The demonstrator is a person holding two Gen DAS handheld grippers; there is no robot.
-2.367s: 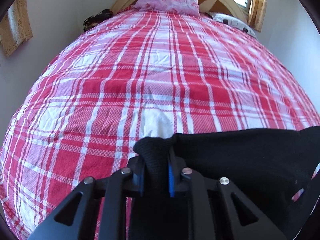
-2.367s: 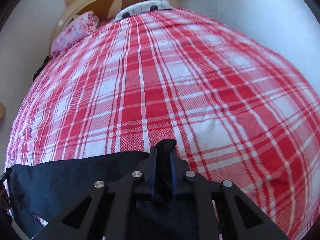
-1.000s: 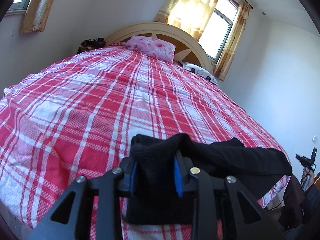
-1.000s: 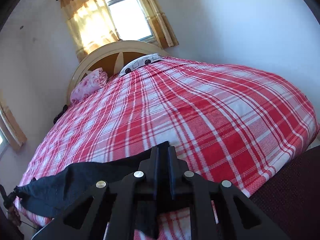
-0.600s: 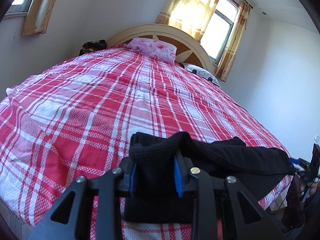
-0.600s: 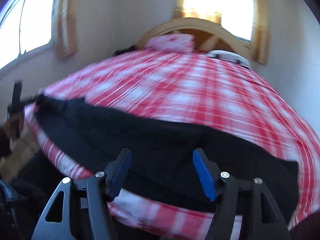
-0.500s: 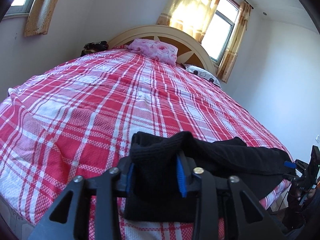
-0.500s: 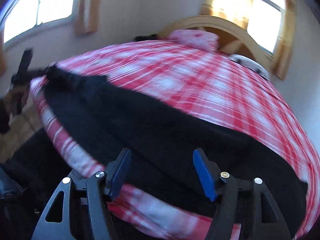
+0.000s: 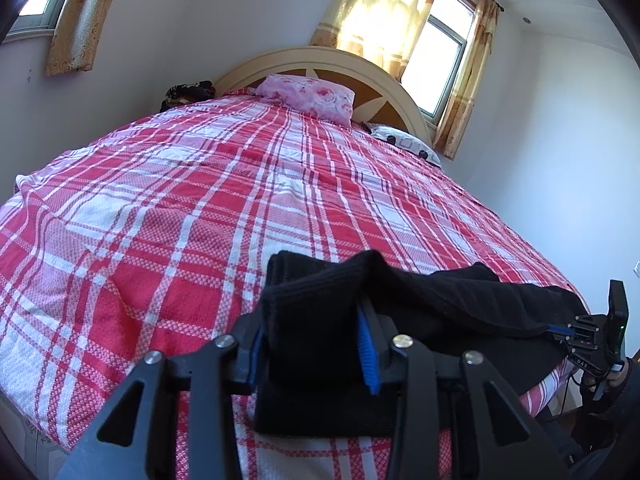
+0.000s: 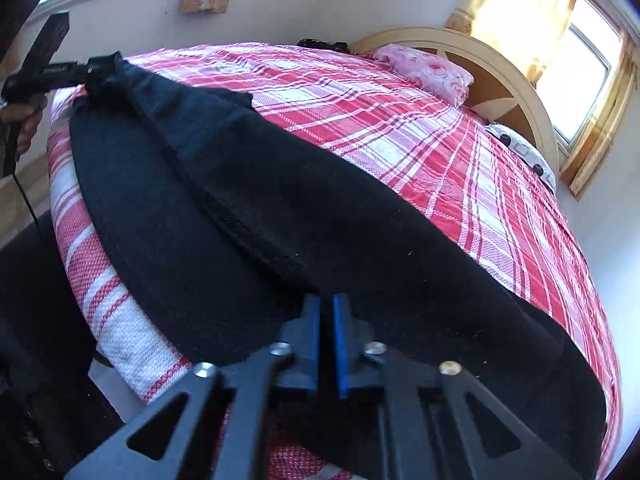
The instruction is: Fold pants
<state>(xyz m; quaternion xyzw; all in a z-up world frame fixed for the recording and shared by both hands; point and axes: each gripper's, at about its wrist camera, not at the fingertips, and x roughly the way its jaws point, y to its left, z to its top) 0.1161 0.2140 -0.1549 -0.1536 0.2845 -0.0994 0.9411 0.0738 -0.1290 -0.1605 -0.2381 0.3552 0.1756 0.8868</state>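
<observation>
Pinching a bunched end of the black knit pants (image 9: 460, 300) in the left gripper (image 9: 312, 336), jaws just eased slightly, to anchor them along the red plaid bed (image 9: 240, 200). Just closing the right gripper (image 10: 326, 332) tight over mid-cloth, probably for folding; unclear whether catching fabric.

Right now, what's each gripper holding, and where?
Left gripper: shut on a bunched end of the black pants. Right gripper: shut on the pants' near edge, partway along.

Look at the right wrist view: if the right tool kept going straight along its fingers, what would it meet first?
Most likely the black pants, which lie directly ahead of the shut right tool on the plaid bedspread; how near is unclear.
</observation>
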